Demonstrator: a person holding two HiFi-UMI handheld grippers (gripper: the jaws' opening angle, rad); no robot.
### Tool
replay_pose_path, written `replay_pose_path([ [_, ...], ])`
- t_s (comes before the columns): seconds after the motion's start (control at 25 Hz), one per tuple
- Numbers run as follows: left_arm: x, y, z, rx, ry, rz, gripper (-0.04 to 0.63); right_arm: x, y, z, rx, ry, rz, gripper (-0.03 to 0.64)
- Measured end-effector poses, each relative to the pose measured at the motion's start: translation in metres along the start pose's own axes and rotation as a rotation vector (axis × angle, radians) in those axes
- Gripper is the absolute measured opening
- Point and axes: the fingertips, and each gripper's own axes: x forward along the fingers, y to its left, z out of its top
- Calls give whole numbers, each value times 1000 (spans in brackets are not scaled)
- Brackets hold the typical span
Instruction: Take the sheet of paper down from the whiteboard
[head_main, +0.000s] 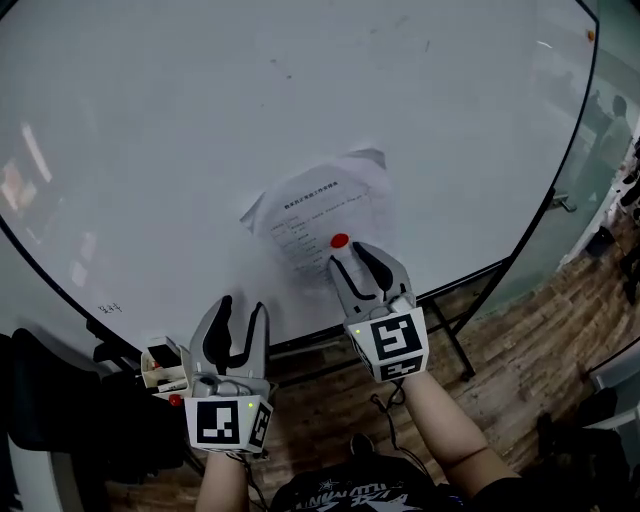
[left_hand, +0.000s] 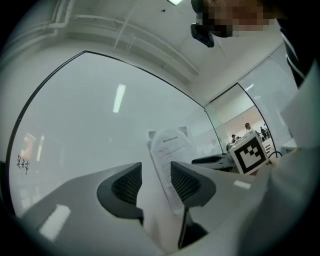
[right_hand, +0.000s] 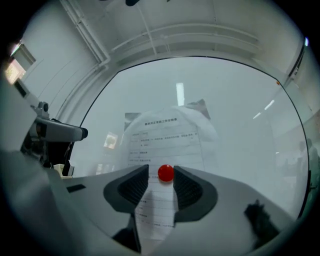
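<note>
Steep downward look from the head view onto a large whiteboard (head_main: 180, 120) with a dark frame, standing over a wooden floor (head_main: 520, 370). Near the board's lower middle, a printed sheet of paper (head_main: 322, 205), still up on the surface and lying askew, pinned by a round red magnet (head_main: 340, 241) close to its lower end. Upper corners of the sheet creased and curling away from the board. Directly below the magnet, the right gripper (head_main: 357, 258), held up to the lower part of the sheet, jaws spread apart and clamped on nothing. In the right gripper view, the same red magnet (right_hand: 165, 173) framed between the tips of the two ribbed pads (right_hand: 134, 186), with the lines of print on the sheet of paper (right_hand: 165, 137) rising above it; hard to tell whether the tips touch the paper. Lower and further left, the left gripper (head_main: 243, 306), in front of the board's bottom edge and well apart from the sheet, jaws likewise spread wide and empty. In the left gripper view, the sheet of paper (left_hand: 169, 147) seen edge-on through the gap, farther along the board, with the right gripper's marker cube (left_hand: 248, 152) off to the right. Beside the left gripper, a small white holder (head_main: 160, 368) on the board's lower frame, contents too small to make out.
</note>
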Motion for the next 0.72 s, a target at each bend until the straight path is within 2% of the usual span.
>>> replay_pose_path([
  [0.36, 27, 3, -1, -8, 38, 54, 189, 23, -4, -7, -72, 24, 6, 156],
  [0.56, 41, 4, 3, 5, 39, 72, 189, 25, -9, -8, -114, 17, -42, 151],
  [0.72, 53, 8, 9, 10, 29, 88, 189, 24, -9, -10, -154, 7, -45, 143],
])
